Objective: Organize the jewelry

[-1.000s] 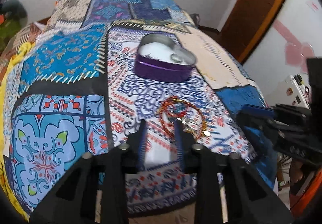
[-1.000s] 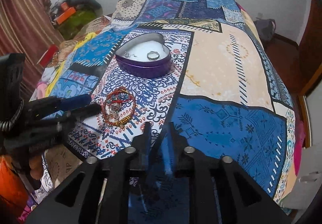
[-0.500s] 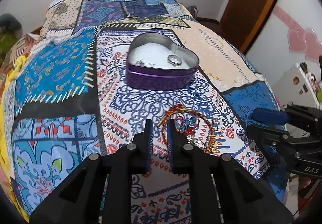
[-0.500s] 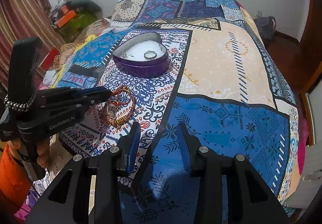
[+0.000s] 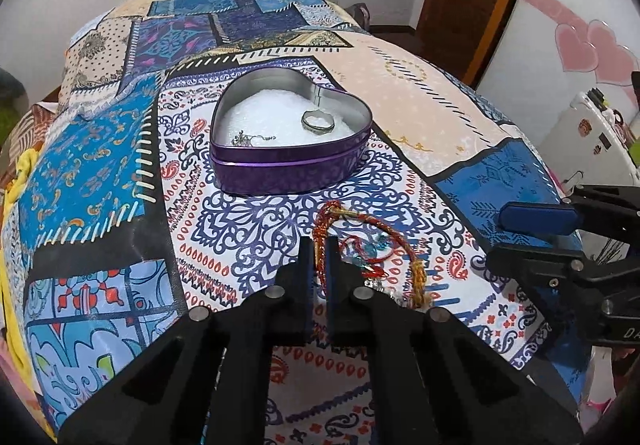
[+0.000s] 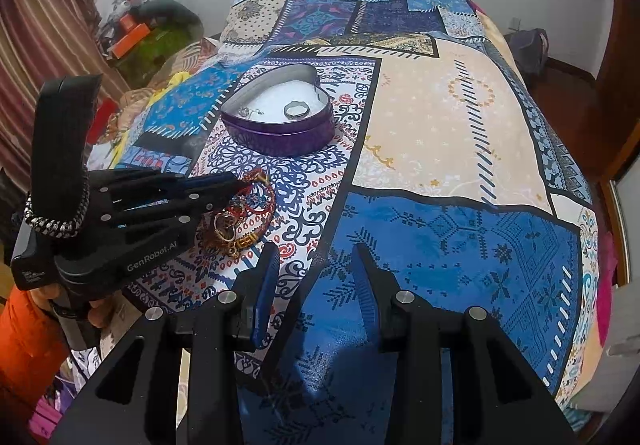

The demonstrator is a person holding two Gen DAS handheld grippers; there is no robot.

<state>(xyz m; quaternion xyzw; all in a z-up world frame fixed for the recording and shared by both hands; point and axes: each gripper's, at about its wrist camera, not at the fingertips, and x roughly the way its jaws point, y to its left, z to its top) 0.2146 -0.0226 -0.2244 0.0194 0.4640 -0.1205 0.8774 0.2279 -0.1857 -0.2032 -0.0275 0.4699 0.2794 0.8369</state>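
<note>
Bed (image 5: 432,105), covered by a patchwork bedspread in blue, cream, white and purple prints: carries all items listed.

Item 1. Heart-shaped purple metal tin (image 5: 288,169) (image 6: 280,137), lid off, lined with white padding. Position: on the white paisley panel, toward the middle of the bed. Contents: one silver band ring (image 5: 317,121) (image 6: 296,110) lying on the padding at the right side; one small silver chain piece (image 5: 248,140) at the left side, details too small to read.

Item 2. Tangle of red and gold thread bracelets (image 5: 372,253) (image 6: 244,213) with small blue beads and gold-coloured charms. Position: on the same white panel, between the tin and the near edge of the bed, apart from the tin.

Item 3. Left gripper (image 5: 319,245) (image 6: 236,185), black with blue pads, jaws just closed and now pinching a red-gold strand at the left side of the bracelet tangle. Held by a hand (image 6: 96,309) below an orange sleeve (image 6: 28,333).

Item 4. Right gripper (image 6: 316,253) (image 5: 532,233), same make, fingers spread with nothing between them, over the blue patch near the bed's near edge, right of the bracelets and apart from them.
</note>
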